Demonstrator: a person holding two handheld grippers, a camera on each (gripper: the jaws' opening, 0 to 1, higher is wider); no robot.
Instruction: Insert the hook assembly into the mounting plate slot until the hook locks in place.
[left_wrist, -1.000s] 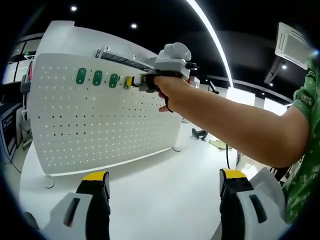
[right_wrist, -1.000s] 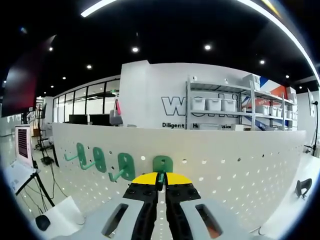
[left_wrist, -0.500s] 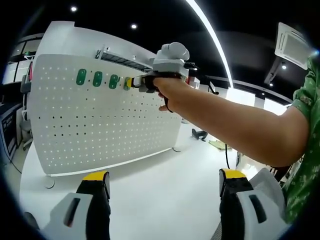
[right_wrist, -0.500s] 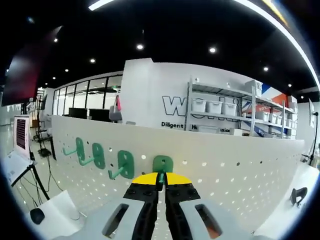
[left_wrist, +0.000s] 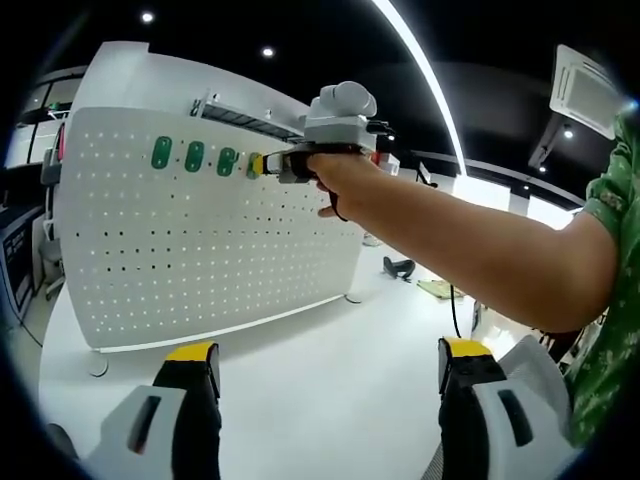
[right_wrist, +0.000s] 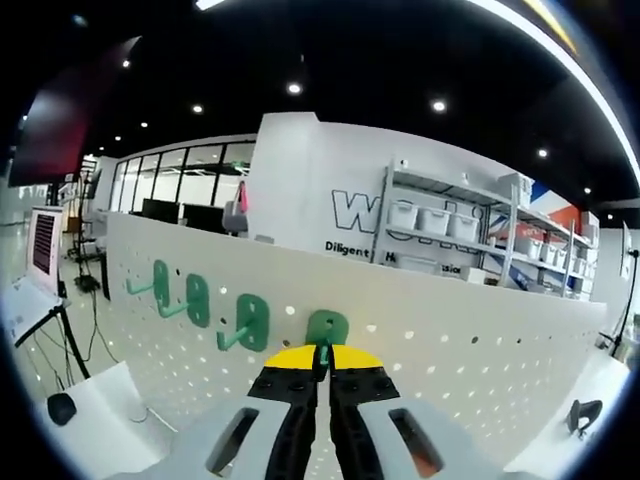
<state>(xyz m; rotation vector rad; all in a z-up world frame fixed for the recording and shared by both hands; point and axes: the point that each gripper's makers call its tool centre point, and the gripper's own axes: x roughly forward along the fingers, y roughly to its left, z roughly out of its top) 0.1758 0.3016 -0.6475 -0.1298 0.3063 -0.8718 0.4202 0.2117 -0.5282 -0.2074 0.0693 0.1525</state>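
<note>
My right gripper pinches green hook against pegboard | left gripper gapes empty below board | risk: tilted push, I judge, jams tab, no lock

Tongs clamped on green hook, against white pegboard

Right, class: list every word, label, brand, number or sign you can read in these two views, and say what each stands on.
"Wo": large dark letters on the white back wall, cut off by the shelving rack.
"Diligent": smaller dark print on that wall under the large letters; the words after it sit behind the rack and are too blurred to read.
Screen at the left edge: dark pattern, too small to read.
Left gripper view: no legible text.
</note>
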